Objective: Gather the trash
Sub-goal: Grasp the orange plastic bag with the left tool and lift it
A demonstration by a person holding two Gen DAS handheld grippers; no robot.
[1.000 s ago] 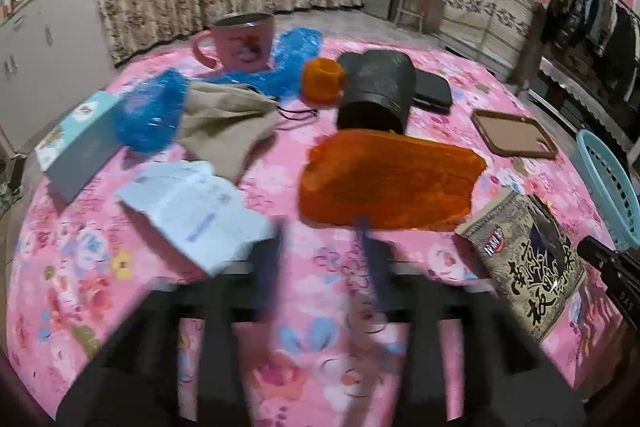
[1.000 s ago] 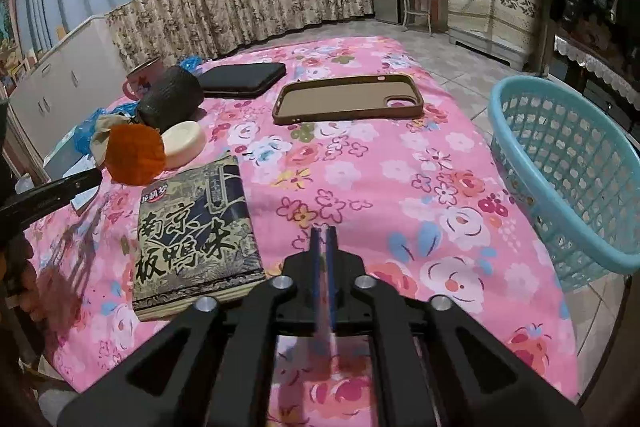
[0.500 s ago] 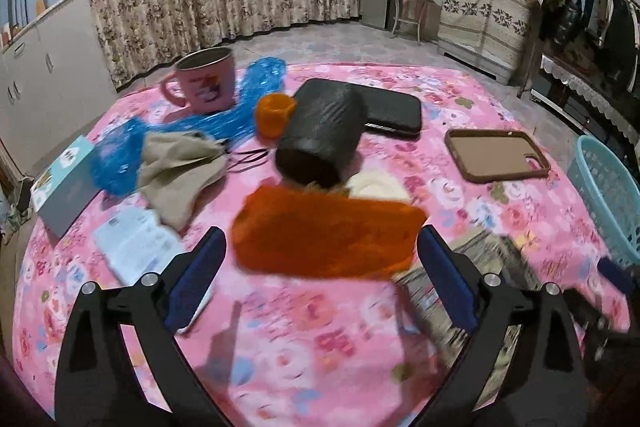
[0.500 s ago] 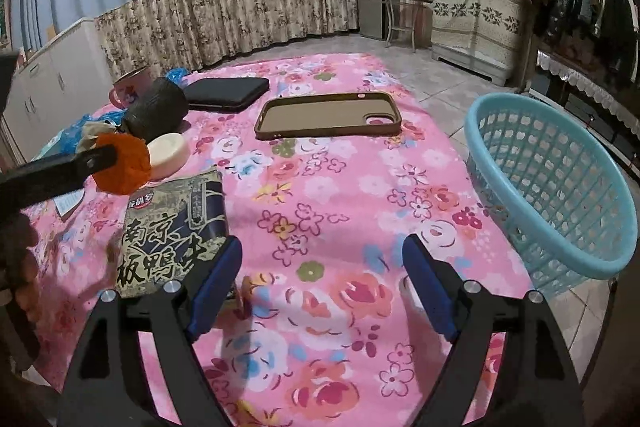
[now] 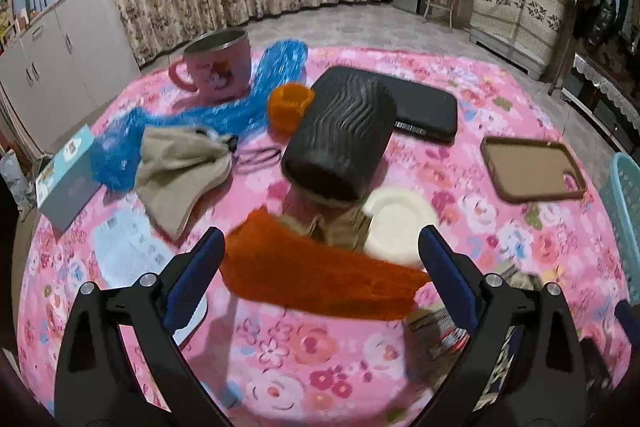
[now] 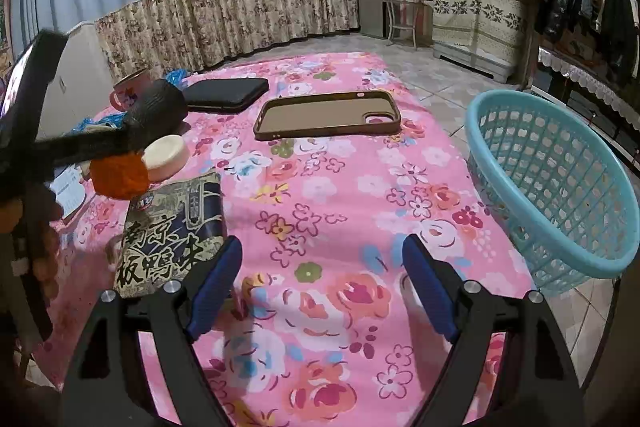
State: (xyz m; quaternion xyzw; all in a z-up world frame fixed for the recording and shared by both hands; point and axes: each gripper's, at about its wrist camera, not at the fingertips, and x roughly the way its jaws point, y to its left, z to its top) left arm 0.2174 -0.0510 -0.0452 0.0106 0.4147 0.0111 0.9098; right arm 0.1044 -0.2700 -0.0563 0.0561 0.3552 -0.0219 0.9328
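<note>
Two grippers low over table | left gripper (image 5: 320,259) jaws apart | right gripper (image 6: 322,279) jaws apart

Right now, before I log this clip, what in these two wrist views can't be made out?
- Orange mesh bag, left wrist view: motion-blurred; contact with the open left gripper unclear.
- Brown crumpled item, left view: half hidden behind the bag.
- Dark printed snack packet, left view: covered by the gripper frame.
- White paper slip, right wrist view: hidden behind the left gripper's arm.

Orange bag (image 5: 320,279) blurred; basket (image 5: 624,223) cut off at frame edge.
</note>
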